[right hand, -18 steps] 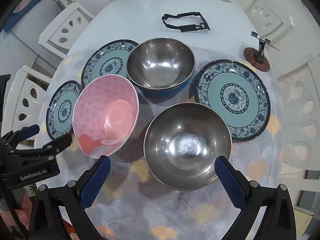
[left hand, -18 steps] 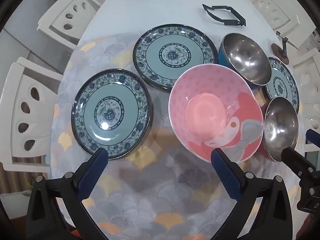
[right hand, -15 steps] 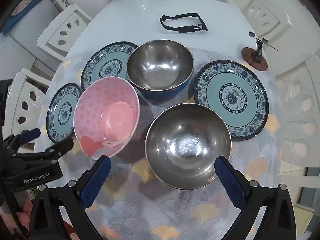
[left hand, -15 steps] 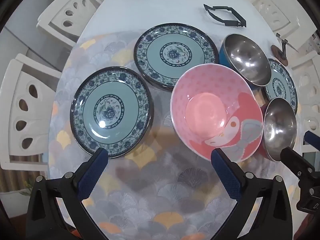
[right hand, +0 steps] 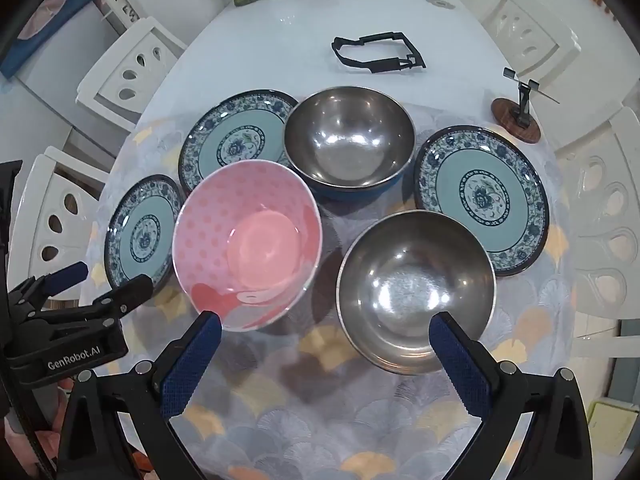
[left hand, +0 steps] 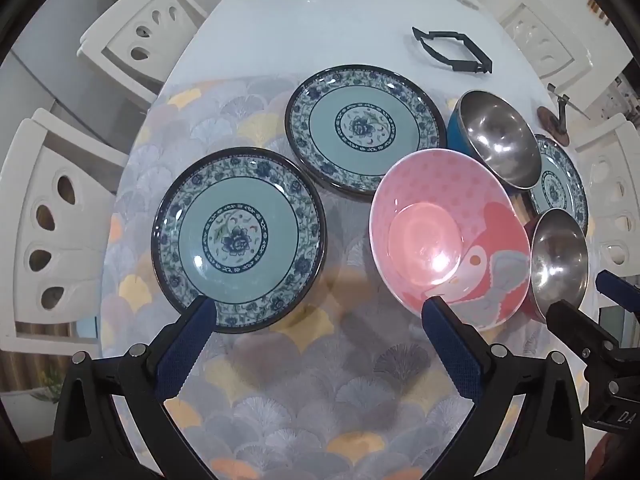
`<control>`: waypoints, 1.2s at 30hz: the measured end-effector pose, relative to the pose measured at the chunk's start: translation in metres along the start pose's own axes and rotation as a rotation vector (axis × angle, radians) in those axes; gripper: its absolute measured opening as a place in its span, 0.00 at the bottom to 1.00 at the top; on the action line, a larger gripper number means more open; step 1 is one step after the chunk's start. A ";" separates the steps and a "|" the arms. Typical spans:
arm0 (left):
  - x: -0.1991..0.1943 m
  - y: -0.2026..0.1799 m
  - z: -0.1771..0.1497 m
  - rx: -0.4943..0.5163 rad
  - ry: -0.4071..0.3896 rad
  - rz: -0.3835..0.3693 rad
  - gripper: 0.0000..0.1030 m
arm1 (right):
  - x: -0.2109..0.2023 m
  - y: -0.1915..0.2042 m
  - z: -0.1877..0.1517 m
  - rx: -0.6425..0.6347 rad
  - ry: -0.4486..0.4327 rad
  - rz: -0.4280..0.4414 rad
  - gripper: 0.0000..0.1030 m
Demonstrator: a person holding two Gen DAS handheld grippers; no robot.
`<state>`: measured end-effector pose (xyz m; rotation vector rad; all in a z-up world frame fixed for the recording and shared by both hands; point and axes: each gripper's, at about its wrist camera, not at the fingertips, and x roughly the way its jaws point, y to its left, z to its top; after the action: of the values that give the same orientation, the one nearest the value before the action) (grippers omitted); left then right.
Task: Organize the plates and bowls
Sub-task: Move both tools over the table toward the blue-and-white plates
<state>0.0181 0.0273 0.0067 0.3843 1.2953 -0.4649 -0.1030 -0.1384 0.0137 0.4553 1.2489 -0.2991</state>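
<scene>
Three blue-green floral plates lie on the table: a near left plate, a far left plate and a right plate. A pink bowl sits in the middle. A steel bowl with a blue outside stands behind it, and a second steel bowl in front right. My left gripper is open and empty, above the table in front of the near left plate and pink bowl. My right gripper is open and empty, in front of the pink bowl and near steel bowl.
A patterned mat covers the near half of the white table. A black frame and a small stand on a wooden disc lie farther back. White chairs surround the table. A vase and red cup stand at the far end.
Both grippers have drawn back and tilted slightly; the dishes appear a little lower in view. Nothing on the table moved.
</scene>
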 end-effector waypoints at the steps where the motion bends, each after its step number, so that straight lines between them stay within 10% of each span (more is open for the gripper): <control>1: 0.001 0.001 0.001 0.000 -0.001 -0.006 0.99 | 0.000 0.001 0.000 0.001 -0.004 0.001 1.00; 36: 0.013 0.000 0.004 -0.004 0.010 -0.008 0.99 | 0.012 -0.009 0.005 0.040 0.024 -0.015 1.00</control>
<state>0.0241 0.0232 -0.0044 0.3788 1.3081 -0.4677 -0.0991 -0.1488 0.0021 0.4847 1.2719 -0.3329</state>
